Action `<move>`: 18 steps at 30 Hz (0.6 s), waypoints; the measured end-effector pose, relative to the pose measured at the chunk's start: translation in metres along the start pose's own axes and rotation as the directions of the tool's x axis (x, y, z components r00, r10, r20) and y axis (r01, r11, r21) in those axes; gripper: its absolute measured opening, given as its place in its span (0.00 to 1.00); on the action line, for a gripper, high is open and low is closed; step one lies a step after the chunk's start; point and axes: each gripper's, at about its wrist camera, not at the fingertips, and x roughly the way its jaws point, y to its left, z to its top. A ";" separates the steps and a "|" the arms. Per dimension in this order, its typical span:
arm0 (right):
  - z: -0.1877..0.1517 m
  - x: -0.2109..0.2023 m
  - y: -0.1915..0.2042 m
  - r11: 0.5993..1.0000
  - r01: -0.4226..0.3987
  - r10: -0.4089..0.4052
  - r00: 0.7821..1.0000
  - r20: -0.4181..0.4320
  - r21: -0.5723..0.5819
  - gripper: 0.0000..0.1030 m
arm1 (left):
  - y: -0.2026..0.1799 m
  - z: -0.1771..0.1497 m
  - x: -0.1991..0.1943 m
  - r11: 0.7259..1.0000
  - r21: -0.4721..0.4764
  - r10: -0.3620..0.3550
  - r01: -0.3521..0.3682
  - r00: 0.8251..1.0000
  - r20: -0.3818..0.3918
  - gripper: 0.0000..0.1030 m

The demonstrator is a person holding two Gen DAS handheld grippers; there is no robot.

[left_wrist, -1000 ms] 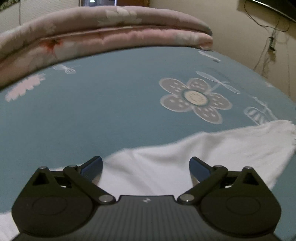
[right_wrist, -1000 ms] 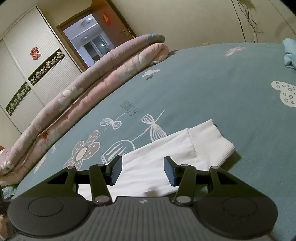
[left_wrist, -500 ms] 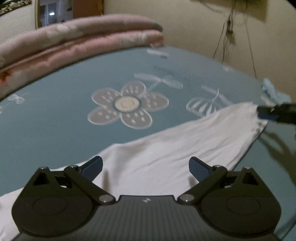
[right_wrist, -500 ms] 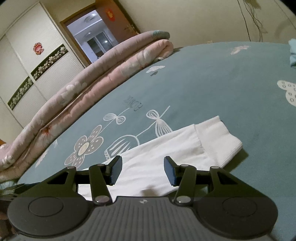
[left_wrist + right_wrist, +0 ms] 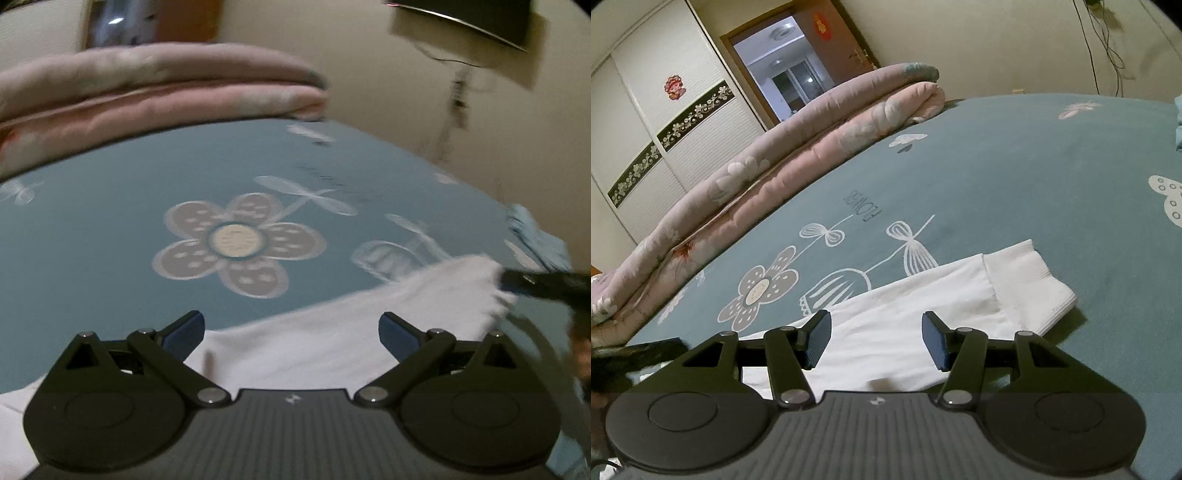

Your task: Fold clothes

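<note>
A white long-sleeved garment [image 5: 916,310] lies flat on the teal flower-print sheet [image 5: 1015,177], its ribbed cuff [image 5: 1027,284] pointing right. My right gripper [image 5: 876,334] hovers over the sleeve just short of the cuff; its jaws are opening, the pads are clear of the cloth, and nothing is gripped. My left gripper [image 5: 290,328] stands wide open over the same white garment [image 5: 332,343], farther along the sleeve. One of my right gripper's fingers [image 5: 535,283] shows at the right edge beside the cuff end. The left view is blurred.
A folded pink floral quilt [image 5: 812,155] runs along the bed's far side. A light blue cloth [image 5: 535,236] lies at the sheet's right edge. Beyond the bed are a white wardrobe [image 5: 646,129], an open doorway [image 5: 790,77] and wall cables [image 5: 1108,48].
The left gripper has swung along the sleeve, bringing the cuff end and the right gripper's finger into its view. The right view holds nearly still.
</note>
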 end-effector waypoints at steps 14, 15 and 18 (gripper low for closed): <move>-0.001 0.000 0.002 1.000 -0.005 0.005 1.000 -0.001 -0.013 0.58 | 0.005 0.013 0.030 0.999 -0.037 0.031 -0.033 0.998 -0.054 0.97; -0.001 0.000 0.001 1.000 -0.010 0.010 1.000 0.000 -0.012 0.58 | 0.002 0.013 0.019 0.999 -0.037 0.029 -0.031 0.999 -0.040 0.97; 0.000 0.000 -0.003 1.000 -0.015 0.015 1.000 0.001 -0.002 0.59 | -0.004 0.005 -0.011 0.999 -0.031 0.030 -0.031 0.999 -0.031 0.97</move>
